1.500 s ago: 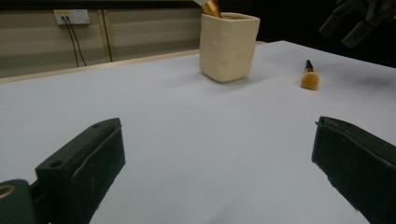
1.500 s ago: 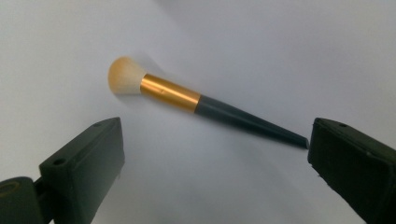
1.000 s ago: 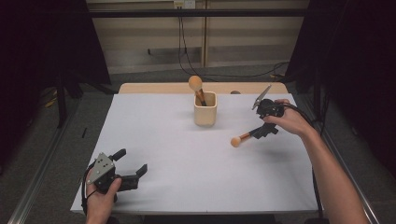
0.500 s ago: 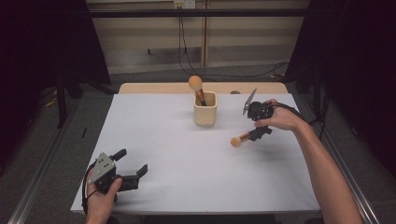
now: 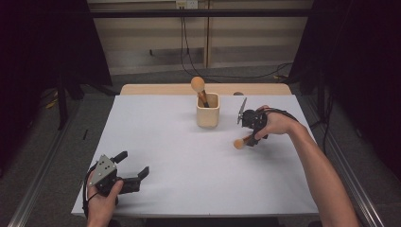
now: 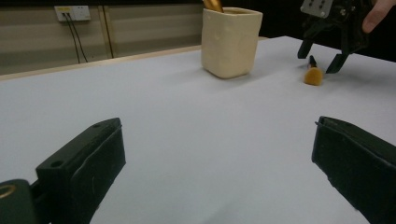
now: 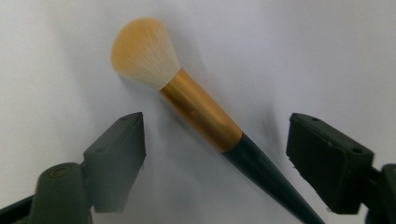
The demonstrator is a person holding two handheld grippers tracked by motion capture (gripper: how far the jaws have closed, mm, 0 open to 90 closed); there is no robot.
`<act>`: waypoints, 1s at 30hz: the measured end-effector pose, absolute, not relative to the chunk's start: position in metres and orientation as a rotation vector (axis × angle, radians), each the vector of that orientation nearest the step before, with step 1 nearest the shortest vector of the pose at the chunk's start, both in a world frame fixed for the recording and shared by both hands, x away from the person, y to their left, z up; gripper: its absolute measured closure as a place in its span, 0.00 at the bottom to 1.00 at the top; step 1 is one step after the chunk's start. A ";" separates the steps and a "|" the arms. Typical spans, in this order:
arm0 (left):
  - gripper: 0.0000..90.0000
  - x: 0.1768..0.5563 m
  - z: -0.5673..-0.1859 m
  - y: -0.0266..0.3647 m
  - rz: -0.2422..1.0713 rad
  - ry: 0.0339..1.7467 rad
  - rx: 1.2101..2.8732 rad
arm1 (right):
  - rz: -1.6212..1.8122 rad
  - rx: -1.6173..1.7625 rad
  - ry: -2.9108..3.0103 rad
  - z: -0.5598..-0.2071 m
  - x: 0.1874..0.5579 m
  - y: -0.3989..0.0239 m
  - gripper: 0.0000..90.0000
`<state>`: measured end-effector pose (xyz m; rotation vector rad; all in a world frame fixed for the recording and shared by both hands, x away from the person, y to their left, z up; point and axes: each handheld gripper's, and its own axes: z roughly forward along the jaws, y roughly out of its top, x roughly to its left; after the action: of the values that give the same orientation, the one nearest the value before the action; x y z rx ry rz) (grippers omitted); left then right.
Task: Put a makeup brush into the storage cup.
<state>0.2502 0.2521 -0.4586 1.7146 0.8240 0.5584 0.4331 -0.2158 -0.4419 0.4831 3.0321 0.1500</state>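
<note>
My right gripper [image 7: 215, 154] lowered over brush [image 7: 196, 109] right of cup [image 5: 208, 110]; jaws closing, astride handle, no contact yet. Left gripper [image 5: 135, 172] open, empty.

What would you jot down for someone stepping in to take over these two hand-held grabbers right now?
Right gripper: jaws have just been closing, either side of the loose brush lying on the table; pads not touching it yet.
Left gripper: open, empty, at the near left corner.
Cup: upright mid-table, one brush already standing in it.
Left to do: probably grip the loose brush and stand it in the cup.
</note>
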 end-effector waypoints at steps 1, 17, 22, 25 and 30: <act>0.03 0.250 -0.459 0.252 0.556 0.826 1.712 | 0.148 0.480 3.038 -0.445 0.433 -0.215 0.23; 0.03 0.251 -0.459 0.252 0.553 0.819 1.719 | 0.140 0.466 3.098 -0.453 0.434 -0.210 0.49; 0.03 0.250 -0.458 0.250 0.548 0.809 1.721 | 0.138 0.483 3.108 -0.453 0.435 -0.211 0.51; 0.03 0.250 -0.458 0.249 0.544 0.807 1.725 | 0.134 0.476 3.111 -0.453 0.435 -0.210 0.53; 0.03 0.251 -0.459 0.250 0.544 0.810 1.722 | 0.144 0.491 3.114 -0.452 0.436 -0.211 0.62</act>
<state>0.2506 0.2501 -0.4587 1.7219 0.8103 0.5438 0.4361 -0.2112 -0.4515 0.4913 3.1140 0.1437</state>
